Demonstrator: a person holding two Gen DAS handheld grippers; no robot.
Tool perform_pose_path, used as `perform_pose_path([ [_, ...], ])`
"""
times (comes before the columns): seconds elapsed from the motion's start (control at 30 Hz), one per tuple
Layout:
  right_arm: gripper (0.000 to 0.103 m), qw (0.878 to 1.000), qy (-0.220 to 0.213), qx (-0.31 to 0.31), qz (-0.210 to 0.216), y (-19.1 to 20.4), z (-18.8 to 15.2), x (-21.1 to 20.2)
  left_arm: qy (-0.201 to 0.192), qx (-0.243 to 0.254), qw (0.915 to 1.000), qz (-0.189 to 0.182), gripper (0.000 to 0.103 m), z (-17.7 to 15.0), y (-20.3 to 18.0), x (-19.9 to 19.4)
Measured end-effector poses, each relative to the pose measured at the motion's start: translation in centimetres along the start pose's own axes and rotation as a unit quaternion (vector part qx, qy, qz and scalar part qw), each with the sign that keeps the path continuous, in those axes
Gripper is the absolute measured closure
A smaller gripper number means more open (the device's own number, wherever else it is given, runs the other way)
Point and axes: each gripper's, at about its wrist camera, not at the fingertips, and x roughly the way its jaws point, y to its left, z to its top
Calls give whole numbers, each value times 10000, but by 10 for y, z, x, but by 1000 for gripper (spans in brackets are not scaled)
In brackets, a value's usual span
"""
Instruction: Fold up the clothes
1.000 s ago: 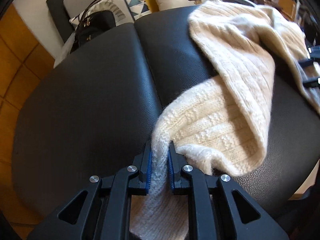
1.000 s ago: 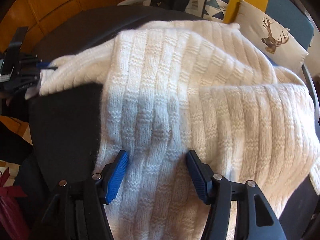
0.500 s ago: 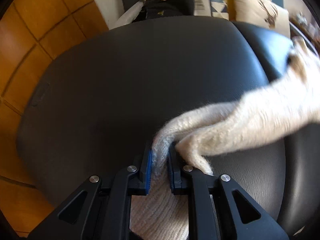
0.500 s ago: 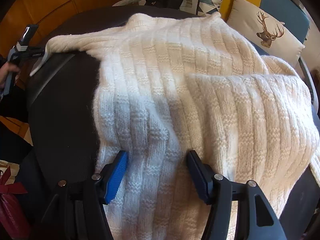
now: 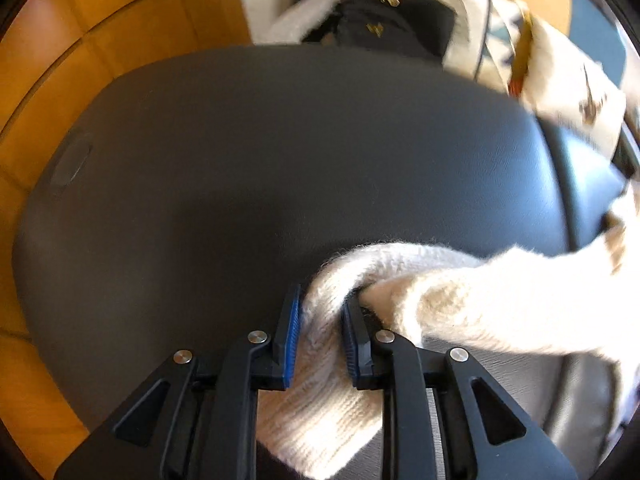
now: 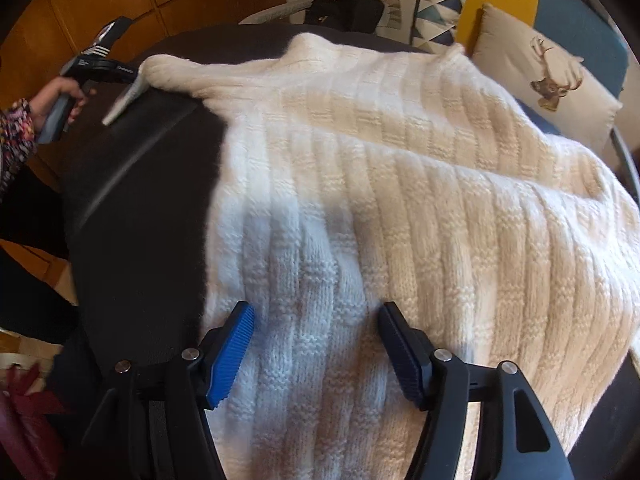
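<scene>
Sweater: one cream knit sweater (image 6: 400, 200) lay spread over the black leather cushions (image 5: 280, 160), its body folded once on itself, one sleeve (image 5: 460, 304) drawn out sideways across the leather.
Left gripper: one, the left gripper (image 5: 318, 340), sat at the sleeve's cuff end; its fingers had just been easing apart, narrowly parted, with the cuff between the two blue pads and filling the gap.
Right gripper: one, the right gripper (image 6: 316, 352), hovered over the sweater's near edge; fingers stood well apart, holding nothing, knit showing between them.
Hand: one hand (image 6: 60, 96) with a patterned cuff gripped the left tool's handle, beside the sleeve's tip.
Cushions behind sweater: two pillows, one with a deer print (image 6: 552, 76), one with triangles (image 6: 432, 12).
Bag: one black handbag (image 6: 348, 8) beyond the sweater's far edge.
</scene>
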Motion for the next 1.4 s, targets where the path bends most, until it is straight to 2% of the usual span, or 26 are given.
perform_pose_path([
  [0.1, 41, 9965, -515, 503, 415, -26, 9, -38, -434, -34, 9989, 180, 81, -10, -13, -33],
  [0.2, 41, 9932, -638, 977, -43, -71, 1, -65, -847, -19, 9961, 241, 81, -15, -32, -62],
  [0.27, 41, 9927, -348, 1073, -421, -92, -20, -67, -1106, 66, 9938, 98, 81, -8, -49, -73],
  [0.33, 41, 9912, 32, 1115, -713, -102, -35, -64, -1250, 285, 9917, 119, 81, -11, -71, -83],
  [0.4, 41, 9895, 403, 1151, -776, -102, -52, -51, -1290, 444, 9906, 131, 80, -10, -86, -85],
  [0.43, 41, 9882, 587, 1167, -801, -102, -61, -45, -1195, 456, 9917, 97, 80, -3, -88, -78],
  [0.5, 37, 9883, 594, 772, -1173, -83, -74, -40, -928, 320, 9952, 8, 80, 21, -81, -56],
  [0.57, 37, 9870, 619, 813, -1242, -69, -77, -41, -746, 83, 9970, -174, 80, 43, -80, -46],
  [0.6, 37, 9863, 632, 846, -1268, -62, -79, -41, -712, -24, 9972, -229, 80, 44, -78, -45],
  [0.73, 36, 9905, 769, 667, -930, -25, -78, -40, -538, -450, 9974, -180, 80, 18, -51, -48],
  [0.87, 30, 9944, 895, 197, -524, 10, -75, -38, -74, -927, 9957, 33, 80, 26, -10, -30],
  [0.93, 24, 9949, 919, 44, -412, 20, -71, -35, 180, -1252, 9919, 67, 80, 25, 14, -24],
  [1.0, 18, 9944, 965, -76, -433, 28, -66, -32, 425, -1526, 9874, -55, 79, 30, 34, -11],
  [1.13, 18, 9953, 851, -292, -352, 44, -44, -22, 890, -1750, 9801, -281, 74, 29, 51, 12],
  [1.23, 18, 9960, 750, -340, -354, 49, -27, -15, 1262, -2091, 9675, -655, 72, 21, 65, 27],
  [1.3, 18, 9962, 727, -329, -338, 48, -17, -13, 1352, -2409, 9565, -936, 72, 15, 76, 31],
  [1.33, 18, 9961, 737, -352, -337, 48, -13, -12, 1352, -2500, 9537, -985, 72, 13, 81, 31],
  [1.4, 18, 9957, 763, -391, -342, 48, -8, -11, 1253, -2523, 9562, -796, 68, 10, 88, 25],
])
